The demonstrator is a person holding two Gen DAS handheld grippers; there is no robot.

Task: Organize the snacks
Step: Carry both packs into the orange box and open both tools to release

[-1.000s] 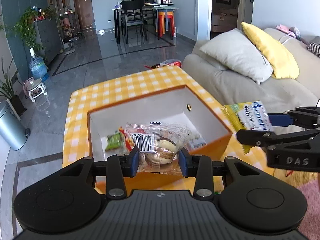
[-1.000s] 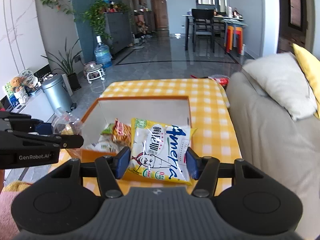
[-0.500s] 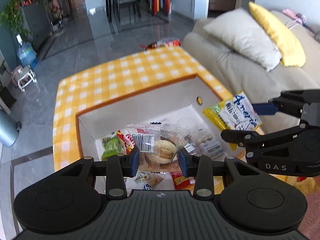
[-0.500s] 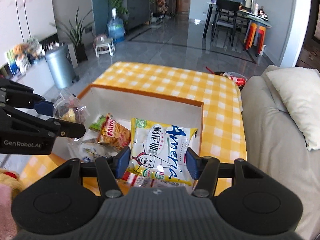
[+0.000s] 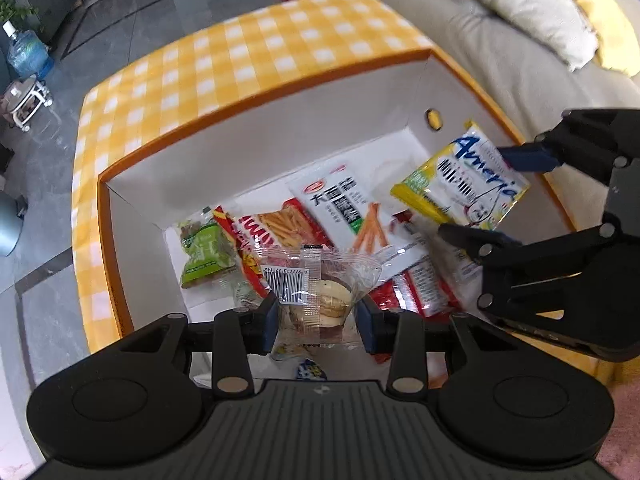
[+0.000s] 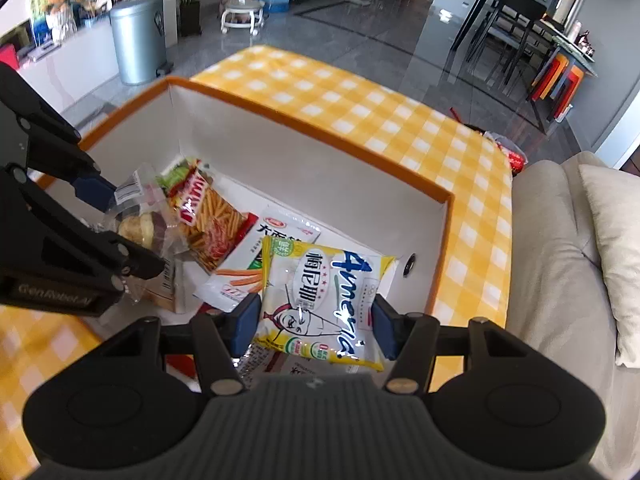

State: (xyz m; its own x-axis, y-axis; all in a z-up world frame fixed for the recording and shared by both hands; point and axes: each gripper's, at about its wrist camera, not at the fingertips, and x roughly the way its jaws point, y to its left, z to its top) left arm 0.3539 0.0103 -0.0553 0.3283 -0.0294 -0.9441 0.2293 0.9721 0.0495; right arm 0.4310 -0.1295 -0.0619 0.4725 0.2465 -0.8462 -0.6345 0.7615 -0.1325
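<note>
Your left gripper (image 5: 316,322) pinches clear-wrapped pastry (image 5: 320,292), lower centre | right gripper (image 6: 314,324) clamps yellow chip bag (image 6: 324,308) above orange-rimmed box (image 5: 256,100) | both light, crinkly, crushable: hold sealed edges, squeeze gently.

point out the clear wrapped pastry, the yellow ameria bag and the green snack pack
clear wrapped pastry (image 5: 320,298), left wrist view, on the round cake inside the wrapper
yellow ameria bag (image 6: 324,300), right wrist view, on the middle of the printed front
green snack pack (image 5: 204,254), left wrist view, on its green front
</note>
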